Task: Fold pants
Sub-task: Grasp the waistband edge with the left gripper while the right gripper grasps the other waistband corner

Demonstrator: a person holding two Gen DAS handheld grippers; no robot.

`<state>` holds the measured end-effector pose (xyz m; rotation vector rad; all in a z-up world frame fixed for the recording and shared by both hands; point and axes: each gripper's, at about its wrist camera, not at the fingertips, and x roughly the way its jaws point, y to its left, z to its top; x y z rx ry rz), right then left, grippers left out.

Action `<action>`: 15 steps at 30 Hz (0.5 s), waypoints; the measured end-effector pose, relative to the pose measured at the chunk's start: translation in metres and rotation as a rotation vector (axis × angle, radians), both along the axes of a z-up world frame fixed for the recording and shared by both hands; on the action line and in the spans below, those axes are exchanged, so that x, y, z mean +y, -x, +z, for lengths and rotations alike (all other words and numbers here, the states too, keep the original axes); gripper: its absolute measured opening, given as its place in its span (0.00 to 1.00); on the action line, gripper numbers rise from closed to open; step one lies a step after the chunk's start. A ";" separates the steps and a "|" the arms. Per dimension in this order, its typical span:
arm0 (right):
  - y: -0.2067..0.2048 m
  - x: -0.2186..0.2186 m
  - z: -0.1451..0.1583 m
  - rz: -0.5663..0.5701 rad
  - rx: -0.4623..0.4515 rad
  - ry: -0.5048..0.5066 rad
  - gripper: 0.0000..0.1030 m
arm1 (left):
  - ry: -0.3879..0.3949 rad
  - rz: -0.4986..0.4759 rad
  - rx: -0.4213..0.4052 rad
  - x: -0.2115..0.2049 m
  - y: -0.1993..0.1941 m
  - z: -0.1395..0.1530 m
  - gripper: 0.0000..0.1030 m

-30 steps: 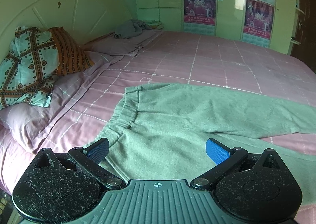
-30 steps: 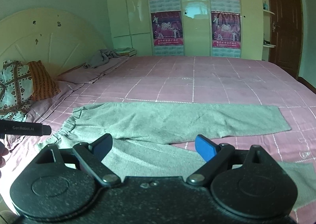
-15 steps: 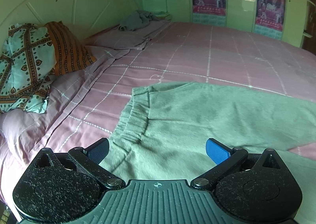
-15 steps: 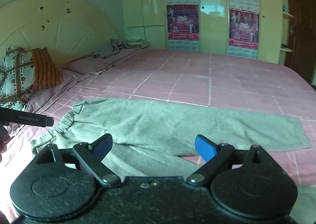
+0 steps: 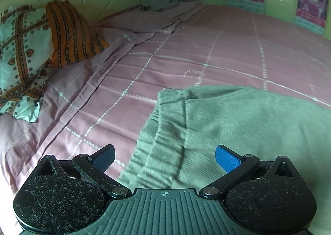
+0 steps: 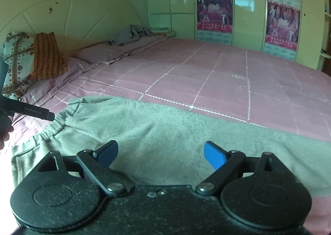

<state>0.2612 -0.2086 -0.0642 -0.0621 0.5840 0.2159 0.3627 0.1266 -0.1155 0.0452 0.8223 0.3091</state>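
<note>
Grey-green pants (image 5: 238,123) lie flat on the pink checked bed, waistband (image 5: 163,127) to the left and legs running right. My left gripper (image 5: 165,158) is open and empty, low over the elastic waistband. My right gripper (image 6: 161,155) is open and empty, low over the upper part of the pants (image 6: 165,129), right of the waistband (image 6: 55,125). The left gripper's body (image 6: 26,109) shows at the left edge of the right wrist view, near the waistband. The leg ends are out of view.
Patterned pillows (image 5: 37,48) lean on the cream headboard (image 6: 62,11) at the left. A grey cloth heap (image 6: 132,35) lies at the bed's far corner. Wardrobe doors with posters (image 6: 215,13) stand behind the pink bedspread (image 6: 227,73).
Both grippers have moved forward and down toward the pants, which now fill more of each view. The left one has closed in on the waistband. Both stay open.
</note>
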 end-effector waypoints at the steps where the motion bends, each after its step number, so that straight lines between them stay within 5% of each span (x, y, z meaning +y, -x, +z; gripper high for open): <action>1: -0.009 -0.001 -0.004 0.003 0.009 0.003 0.88 | 0.008 0.008 0.002 0.004 -0.006 -0.004 1.00; 15: -0.129 0.013 -0.052 0.094 0.072 0.133 0.88 | 0.046 0.010 0.095 0.031 -0.087 -0.063 1.00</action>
